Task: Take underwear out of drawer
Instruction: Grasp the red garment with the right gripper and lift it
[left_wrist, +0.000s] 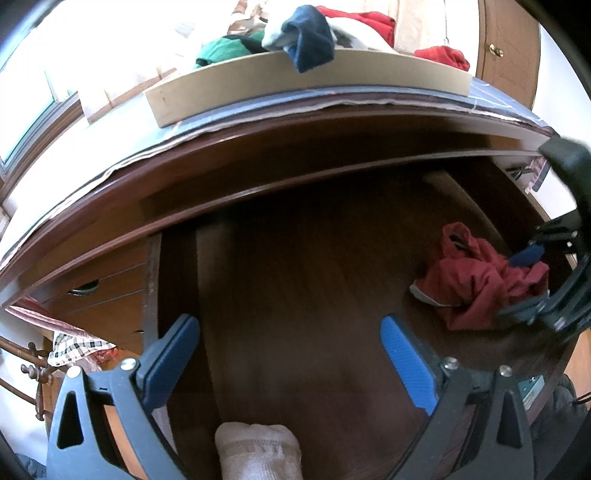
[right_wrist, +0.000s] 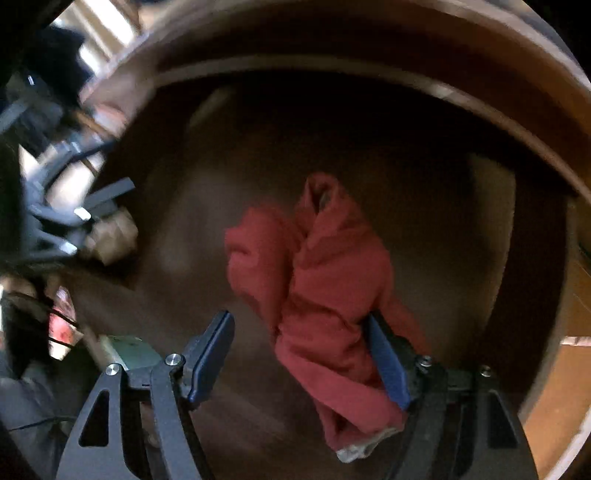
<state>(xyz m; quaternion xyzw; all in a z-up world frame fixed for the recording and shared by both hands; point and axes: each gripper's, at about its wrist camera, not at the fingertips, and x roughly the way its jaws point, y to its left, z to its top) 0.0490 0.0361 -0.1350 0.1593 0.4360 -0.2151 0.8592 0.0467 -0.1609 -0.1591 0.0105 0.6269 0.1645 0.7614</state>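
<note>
Lying crumpled on drawer (left_wrist: 295, 266) floor: red underwear (right_wrist: 317, 280). R gripper (right_wrist: 301, 360) spread wide over it, cloth brushing one pad. L gripper (left_wrist: 291, 354) also wide apart, nothing btwn.

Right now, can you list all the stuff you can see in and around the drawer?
crumpled red underwear: one, red with a pale waistband, on the drawer floor, between the right gripper's open jaws
open wooden drawer: one, dark brown
pale rolled sock: one, cream, drawer's front edge
shallow cardboard tray: one, tan, on the dresser top
heap of clothes: several, green, navy, white, red, in the tray
left gripper: one, black with blue pads, open
right gripper: one, same colours, open
</note>
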